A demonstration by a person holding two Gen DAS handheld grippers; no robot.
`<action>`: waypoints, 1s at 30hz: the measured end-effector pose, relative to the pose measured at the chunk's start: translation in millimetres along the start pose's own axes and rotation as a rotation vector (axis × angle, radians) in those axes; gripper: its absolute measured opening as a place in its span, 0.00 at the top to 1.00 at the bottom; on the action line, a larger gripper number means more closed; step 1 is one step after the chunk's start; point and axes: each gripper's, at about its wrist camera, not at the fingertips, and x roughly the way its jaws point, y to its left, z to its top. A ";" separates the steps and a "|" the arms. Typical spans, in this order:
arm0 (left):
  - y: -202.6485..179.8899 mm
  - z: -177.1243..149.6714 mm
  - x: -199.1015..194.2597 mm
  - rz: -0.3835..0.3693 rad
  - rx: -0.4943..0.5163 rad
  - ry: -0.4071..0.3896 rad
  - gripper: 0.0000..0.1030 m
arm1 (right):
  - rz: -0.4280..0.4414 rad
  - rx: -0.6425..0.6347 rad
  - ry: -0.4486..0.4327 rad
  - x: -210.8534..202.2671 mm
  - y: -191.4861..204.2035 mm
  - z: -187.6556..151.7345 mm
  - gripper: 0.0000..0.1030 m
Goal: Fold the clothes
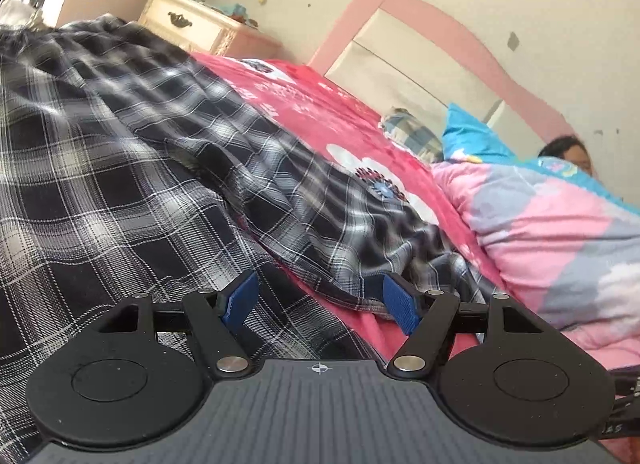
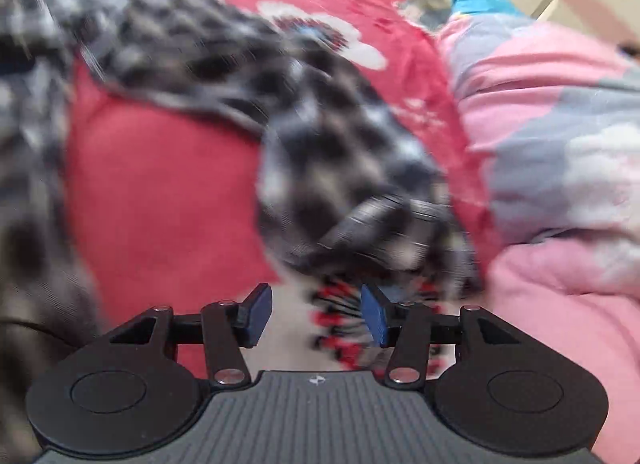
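Looking along the left gripper (image 1: 318,306): its jaws stand wide apart and hold nothing. The plaid shirt (image 1: 132,168) lies spread on the red bedspread (image 1: 320,112), filling the ground left of and ahead of the gripper. A sleeve (image 1: 320,204) runs from the shirt's body down toward the gripper, its cuff end lying just beyond the right blue pad (image 1: 400,302); whether the pad touches it cannot be told. A pink quilt (image 1: 552,232) is heaped to the right of the shirt, with a person's head partly visible behind it, a pink headboard (image 1: 420,16) beyond, and a nightstand (image 1: 192,20) behind the shirt's far edge. Likely fault: with the jaws this wide, closing here could catch bedspread together with cuff, dragging the cover into the fold.

Looking along the right gripper (image 2: 316,314): the picture is heavily blurred. Its jaws stand partly apart with nothing between the pads; only the bedspread's flower print (image 2: 340,316) shows in the gap. The shirt (image 2: 168,36) crosses the upper left, and its sleeve (image 2: 352,168) ends just ahead of the gripper, where a dark object (image 2: 384,220) lies on the cloth, too blurred to name. The quilt (image 2: 560,112) lies right of the sleeve. Likely faults: the unheld sleeve may settle crooked or bunched, spoiling the fold line, and a hasty regrasp could close on the unidentified object or snag the quilt's edge close by.
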 end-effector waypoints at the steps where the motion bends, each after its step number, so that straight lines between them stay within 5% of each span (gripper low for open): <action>1: -1.3 -0.4 -0.4 0.000 0.007 -0.001 0.33 | -0.016 -0.035 -0.025 -0.9 3.6 -2.3 0.50; 6: -3.7 -2.6 1.4 -0.002 0.021 0.004 0.33 | -0.014 -0.212 -0.120 -1.7 31.5 -3.4 0.52; 9: -3.0 -3.0 2.7 -0.008 0.015 0.009 0.33 | -0.016 -0.234 -0.099 20.1 35.3 4.1 0.66; 11: -1.9 -3.0 3.0 -0.011 0.009 0.010 0.33 | -0.031 -0.161 -0.070 22.4 23.9 7.0 0.96; 16: 4.6 -1.2 2.8 -0.010 -0.030 0.010 0.33 | -0.080 0.088 -0.007 5.8 -31.1 -0.4 0.96; 21: 9.6 0.2 3.2 -0.013 -0.071 0.013 0.33 | -0.161 0.056 0.053 -0.6 -50.1 -14.6 0.95; 23: 8.3 0.5 3.3 -0.008 -0.071 0.018 0.33 | -0.180 0.043 0.116 6.9 -52.3 -17.9 0.85; 27: 3.3 0.1 0.6 -0.005 -0.041 0.007 0.33 | -0.187 0.033 0.007 -24.0 -48.0 -21.6 0.70; 30: 0.4 -0.8 1.1 0.000 -0.018 0.009 0.33 | -0.084 -0.070 -0.128 -42.7 -25.5 -14.0 0.63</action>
